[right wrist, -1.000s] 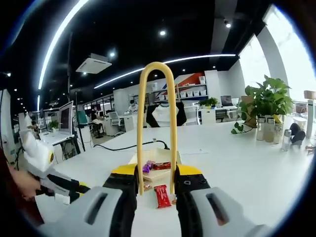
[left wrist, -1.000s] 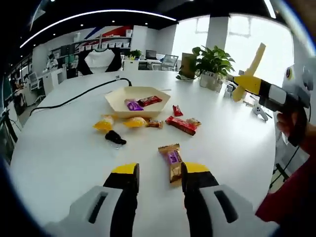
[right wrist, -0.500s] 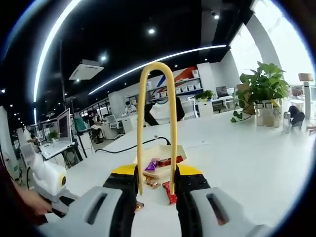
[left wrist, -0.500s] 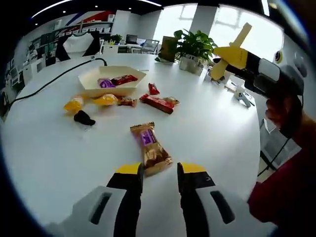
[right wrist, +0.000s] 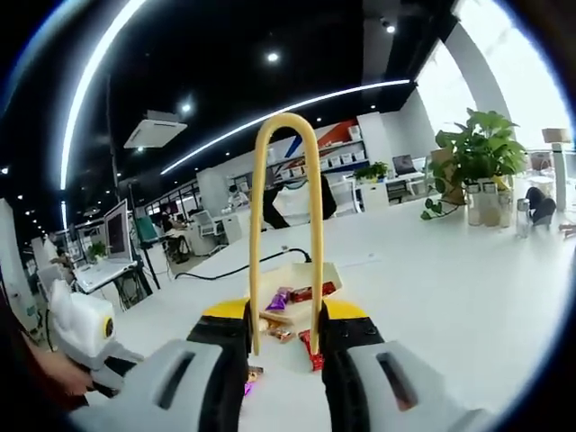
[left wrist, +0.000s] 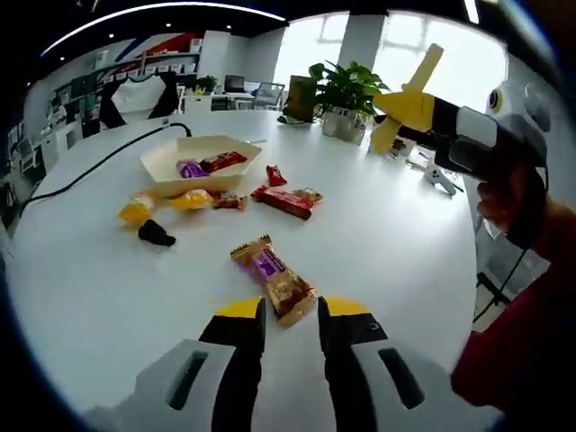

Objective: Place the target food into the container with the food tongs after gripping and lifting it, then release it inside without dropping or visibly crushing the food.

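White round table [left wrist: 405,243] carrying a cream hexagonal container [left wrist: 202,162] that holds a purple-wrapped and a red-wrapped sweet; a black cable runs across the table beyond it. Potted plant [left wrist: 346,90] at the far edge. Right gripper [left wrist: 405,108], seen in the left gripper view raised above the table at the right and held by a hand, clamps the yellow food tongs [right wrist: 286,225] near their tips; in the right gripper view the tongs' looped end rises upright between the jaws, their two arms standing slightly apart. Left gripper [left wrist: 286,310], jaws apart, straddles the near end of the gold-and-purple wrapped bar [left wrist: 273,277], which lies on the table. Loose snacks lie just beside the container: a red bar [left wrist: 283,202], yellow sweets [left wrist: 135,212], a small black piece [left wrist: 156,234].
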{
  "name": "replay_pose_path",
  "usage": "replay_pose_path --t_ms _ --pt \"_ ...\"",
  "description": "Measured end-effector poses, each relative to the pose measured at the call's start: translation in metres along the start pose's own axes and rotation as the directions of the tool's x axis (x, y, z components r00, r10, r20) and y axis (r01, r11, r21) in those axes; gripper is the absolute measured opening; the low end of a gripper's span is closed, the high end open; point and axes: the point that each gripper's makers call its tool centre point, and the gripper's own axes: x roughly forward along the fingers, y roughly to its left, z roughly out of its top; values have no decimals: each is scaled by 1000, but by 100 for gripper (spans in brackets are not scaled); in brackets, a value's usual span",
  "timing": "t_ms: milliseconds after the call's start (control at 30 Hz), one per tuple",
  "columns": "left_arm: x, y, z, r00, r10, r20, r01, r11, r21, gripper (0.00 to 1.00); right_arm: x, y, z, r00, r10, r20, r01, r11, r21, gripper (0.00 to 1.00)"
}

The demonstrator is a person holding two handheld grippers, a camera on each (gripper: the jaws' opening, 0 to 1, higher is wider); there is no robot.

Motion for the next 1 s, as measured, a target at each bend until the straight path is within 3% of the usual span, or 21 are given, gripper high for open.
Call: replay_pose_path --t_ms 100,233,367,533,633,767,933,1000 --pt "-13 10 10 998 37 42 -40 996 84 25 5 10 1 1000 23 2 -23 1000 -7 26" --pt "-33 19 30 991 67 117 -92 970 226 30 11 21 1 999 45 1 -45 999 -14 26" --pt "-49 28 41 984 70 161 -104 971 216 31 13 29 2 999 53 4 -53 999 -6 26" --pt "-67 44 51 975 107 196 -155 956 249 32 15 35 2 999 54 7 -54 999 1 26" --pt "-81 61 62 960 145 238 -196 959 204 31 16 37 1 999 50 6 -50 998 47 26" --pt "-99 81 72 944 194 268 -245 954 173 32 18 39 -2 999 42 3 -42 998 48 26" --pt "-122 101 87 916 209 344 -219 976 -9 32 23 46 -16 999 42 -25 -41 998 46 26" --pt "-126 105 86 916 222 334 -241 970 16 32 25 47 -24 998 44 -39 -43 999 25 26"
